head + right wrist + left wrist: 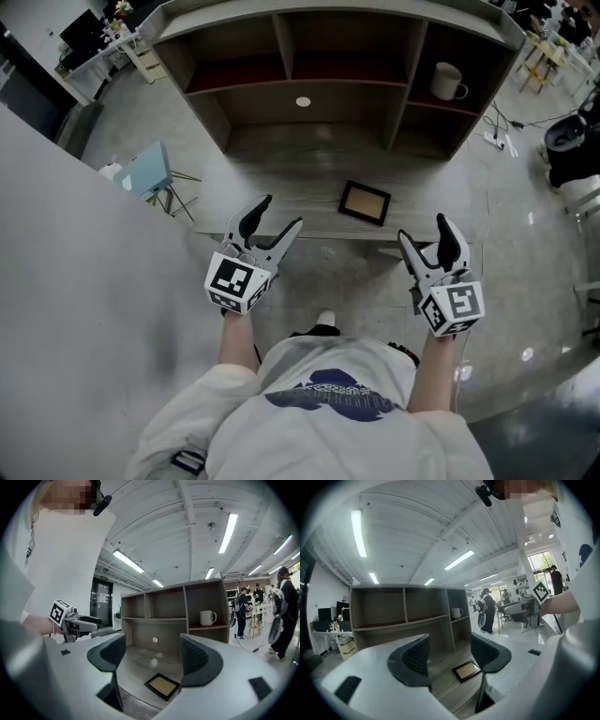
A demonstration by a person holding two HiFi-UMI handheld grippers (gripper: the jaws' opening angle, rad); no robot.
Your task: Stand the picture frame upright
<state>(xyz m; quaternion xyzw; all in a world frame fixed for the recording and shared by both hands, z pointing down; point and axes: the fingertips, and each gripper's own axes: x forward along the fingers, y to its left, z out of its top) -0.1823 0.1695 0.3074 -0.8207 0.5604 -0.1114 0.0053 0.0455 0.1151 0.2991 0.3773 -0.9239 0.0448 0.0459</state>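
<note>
White shirt [272, 427] with dark blue print; white, black-tipped left gripper [283, 212] and right gripper [421, 226].

Figure: the picture frame [365, 202] is small and rectangular, with a dark border around a plain tan panel. It lies flat and face up on the pale wooden desk surface [281, 178], near that surface's front edge. In the head view it sits just right of the picture's centre, turned slightly askew to the edge. In the left gripper view the picture frame [466, 671] appears low and right of centre. In the right gripper view the picture frame [162, 686] appears low and near centre (one corner points toward the camera).
</note>
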